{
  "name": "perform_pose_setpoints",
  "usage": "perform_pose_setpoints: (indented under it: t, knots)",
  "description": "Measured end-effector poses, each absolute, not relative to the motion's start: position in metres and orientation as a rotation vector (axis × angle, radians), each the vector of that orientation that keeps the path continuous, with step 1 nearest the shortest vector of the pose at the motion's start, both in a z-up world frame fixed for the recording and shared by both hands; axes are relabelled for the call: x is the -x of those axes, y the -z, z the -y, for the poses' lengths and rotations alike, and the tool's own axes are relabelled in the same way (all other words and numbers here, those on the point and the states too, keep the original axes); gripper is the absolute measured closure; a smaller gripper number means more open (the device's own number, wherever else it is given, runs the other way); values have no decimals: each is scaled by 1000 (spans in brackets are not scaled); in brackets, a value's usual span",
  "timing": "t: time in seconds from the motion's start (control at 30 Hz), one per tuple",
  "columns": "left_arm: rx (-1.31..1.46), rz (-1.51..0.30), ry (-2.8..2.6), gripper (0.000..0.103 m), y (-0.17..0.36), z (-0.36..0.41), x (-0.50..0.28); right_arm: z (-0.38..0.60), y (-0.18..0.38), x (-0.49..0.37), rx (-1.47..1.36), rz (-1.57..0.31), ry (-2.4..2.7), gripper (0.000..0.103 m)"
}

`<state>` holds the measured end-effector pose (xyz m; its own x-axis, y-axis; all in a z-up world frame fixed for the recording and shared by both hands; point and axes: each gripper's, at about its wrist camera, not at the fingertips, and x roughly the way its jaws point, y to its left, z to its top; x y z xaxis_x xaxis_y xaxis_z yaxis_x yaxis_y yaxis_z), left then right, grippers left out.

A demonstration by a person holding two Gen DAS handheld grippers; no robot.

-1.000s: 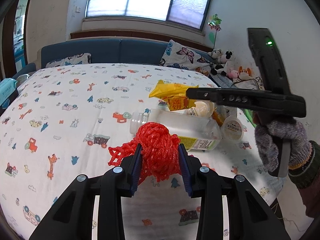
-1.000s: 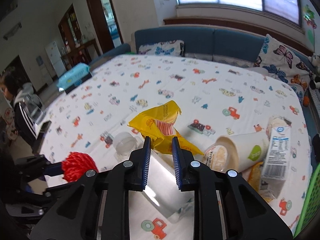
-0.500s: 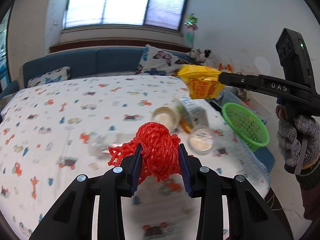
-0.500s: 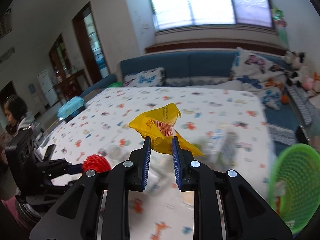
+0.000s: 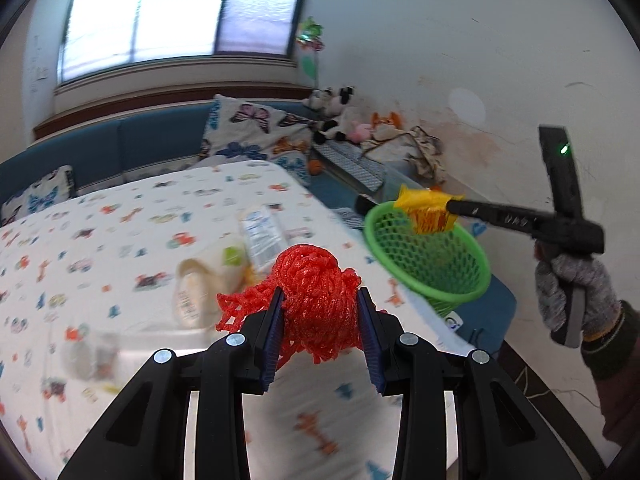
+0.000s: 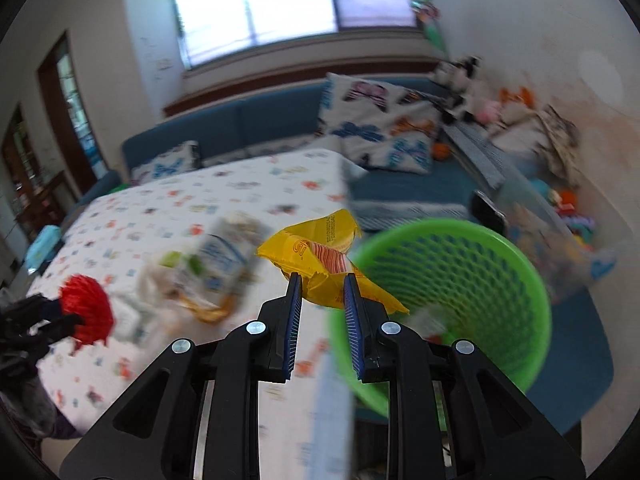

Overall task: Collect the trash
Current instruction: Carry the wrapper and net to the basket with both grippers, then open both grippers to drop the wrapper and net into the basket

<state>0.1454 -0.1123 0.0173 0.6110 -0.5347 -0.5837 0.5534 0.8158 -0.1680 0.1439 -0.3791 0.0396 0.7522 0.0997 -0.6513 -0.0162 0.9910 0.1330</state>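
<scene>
The right gripper [image 6: 320, 292] clamps the yellow wrapper [image 6: 320, 256] at the green basket's [image 6: 532, 280] near rim, nearer than the left gripper [image 5: 320, 308], whose fingers pinch the red net ball [image 5: 316, 280] over the desk [image 5: 120, 232]

yellow wrapper [image 5: 429, 210] carried from bed to above green basket [image 5: 432, 260], red net [image 5: 318, 298] following

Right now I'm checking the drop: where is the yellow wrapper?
The yellow wrapper is pinched in the right tool, held at the near rim of the green basket beside the table's right edge.
</scene>
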Motion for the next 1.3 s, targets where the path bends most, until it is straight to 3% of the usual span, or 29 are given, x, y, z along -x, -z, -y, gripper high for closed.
perform_pose_setpoints:
  t: [0.43,0.53,0.93,1.2,1.3]
  knots:
    - [-113,-672,715,68,-25,203,-178,450,16,-147,-230,-813,61,77]
    - [-130,-674,728,68,-24,223,-187,457,18,-146,-234,-814,69,69]
    - [-153,-737,805,66,-10,296,-212,473,15,-117,-239,-799,98,52]
    - [-156,-783,834,62,3,331,-220,477,15,-98,-250,-792,102,47]
    - [-163,-783,849,55,5,338,-218,477,15,-93,-251,-788,104,46]
